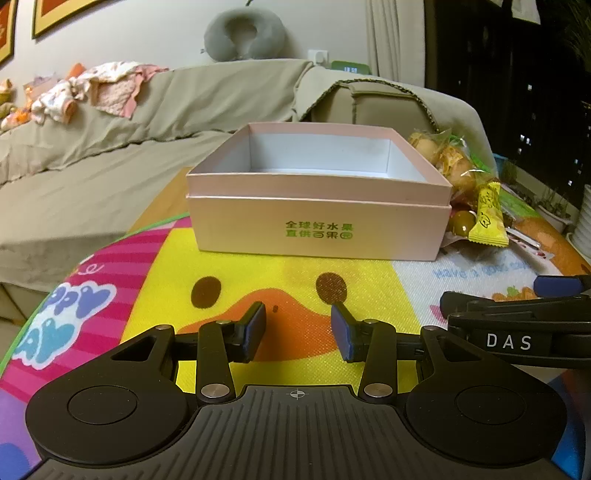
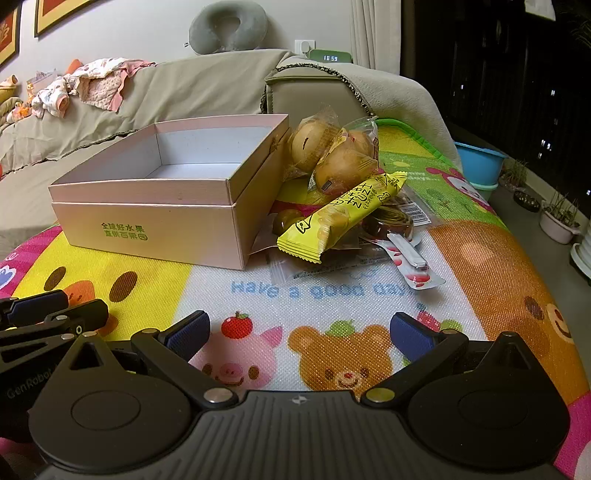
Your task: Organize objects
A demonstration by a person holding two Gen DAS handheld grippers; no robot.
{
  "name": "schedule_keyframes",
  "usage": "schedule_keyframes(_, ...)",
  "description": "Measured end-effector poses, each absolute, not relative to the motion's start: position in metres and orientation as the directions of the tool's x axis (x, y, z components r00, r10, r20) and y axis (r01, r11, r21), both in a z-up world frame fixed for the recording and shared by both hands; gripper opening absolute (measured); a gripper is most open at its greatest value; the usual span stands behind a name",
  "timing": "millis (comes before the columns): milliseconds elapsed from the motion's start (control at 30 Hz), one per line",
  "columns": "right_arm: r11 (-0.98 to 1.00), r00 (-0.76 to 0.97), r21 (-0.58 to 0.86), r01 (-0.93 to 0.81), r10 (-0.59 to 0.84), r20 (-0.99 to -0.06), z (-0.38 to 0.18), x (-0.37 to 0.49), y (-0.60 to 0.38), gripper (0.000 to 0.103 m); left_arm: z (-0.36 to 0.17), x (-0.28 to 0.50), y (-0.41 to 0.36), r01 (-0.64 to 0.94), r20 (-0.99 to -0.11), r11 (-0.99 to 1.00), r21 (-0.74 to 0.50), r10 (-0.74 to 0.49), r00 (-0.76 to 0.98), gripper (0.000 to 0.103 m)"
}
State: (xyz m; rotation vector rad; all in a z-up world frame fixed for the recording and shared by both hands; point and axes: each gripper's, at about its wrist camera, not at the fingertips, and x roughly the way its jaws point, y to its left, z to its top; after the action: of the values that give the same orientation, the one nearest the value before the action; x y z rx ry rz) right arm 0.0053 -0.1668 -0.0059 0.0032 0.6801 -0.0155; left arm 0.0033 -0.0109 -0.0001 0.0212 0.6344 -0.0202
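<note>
While both tools tilt down toward the tabletop (image 2: 480,258), the left tongs (image 1: 298,330) stand partly parted with nothing between their blue pads, above the orange beak of a yellow duck printed on the bright cartoon play mat (image 1: 236,266). The right tongs (image 2: 299,332) are spread at their widest, also empty, over the printed pink pig and brown bear. Each tool shows at the edge of the other's view, so the two sit side by side, close together.

Ahead of the left tongs sits an open pale pink cardboard box (image 1: 317,221) with green lettering on its front wall; its white inside holds nothing. Just right of the box, touching its side, lies a heap of snacks: clear-wrapped round yellow pastries (image 2: 332,147), a long yellow wrapped bar (image 2: 340,218) leaning across the heap, brown round sweets in wrappers (image 2: 391,221), and a flat packet with red dots and a white plastic spoon (image 2: 410,254).

Behind the tabletop runs a beige-covered sofa (image 2: 177,92) with crumpled pink and white clothes (image 2: 92,85), a grey neck pillow (image 2: 227,26) on its back and a green digital clock (image 2: 330,57). Dark windows (image 2: 498,66) fill the right side, with a blue plastic tub (image 2: 480,158) and potted plants (image 2: 557,218) below.
</note>
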Motion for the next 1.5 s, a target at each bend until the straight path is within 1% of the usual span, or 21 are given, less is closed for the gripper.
schedule_keyframes(133,1.0,0.776,0.0,0.016,-0.012,-0.63,-0.006,0.015,-0.185,0.103,0.0,0.003,-0.011,0.025,-0.592,1.0,0.015,-0.011,0.806,0.044)
schedule_keyframes(900,1.0,0.776,0.001,0.018,-0.014,-0.63,-0.006,0.015,-0.185,0.103,-0.001,0.007,-0.009,0.021,-0.594,1.0,-0.018,-0.028,0.804,0.044)
schedule_keyframes(1500,1.0,0.776,0.001,0.019,-0.014,-0.631,-0.005,0.015,-0.185,0.103,-0.001,0.007,-0.008,0.023,-0.594,1.0,-0.017,-0.028,0.804,0.044)
